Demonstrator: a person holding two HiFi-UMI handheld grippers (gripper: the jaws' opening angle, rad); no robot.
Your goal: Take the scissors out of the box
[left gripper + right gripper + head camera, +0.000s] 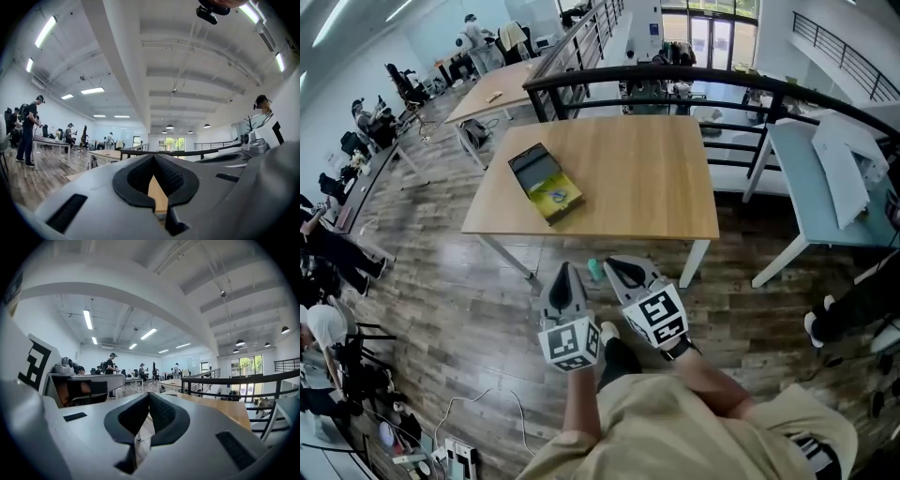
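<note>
Both tongs are seen shut and empty, left tongs (565,278) and right tongs (625,273) held low and level, well short of the counter (656,187). Nothing of the task is judged done: scissors (553,197) are seen inside the open box (542,176) near the counter's left edge, so approach, grasp and lift-out are left. A railing (675,80) is noted behind the counter; no obstacle is seen in the way.

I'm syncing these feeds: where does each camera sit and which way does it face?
Head view: on the head, steeply down at the wooden table and box; left gripper, right gripper, forearms show.
Left gripper view: on that gripper, level across the hall; its shut jaws show.
Right gripper view: likewise, level; its shut jaws show.
All three share the table and black railing.
</note>
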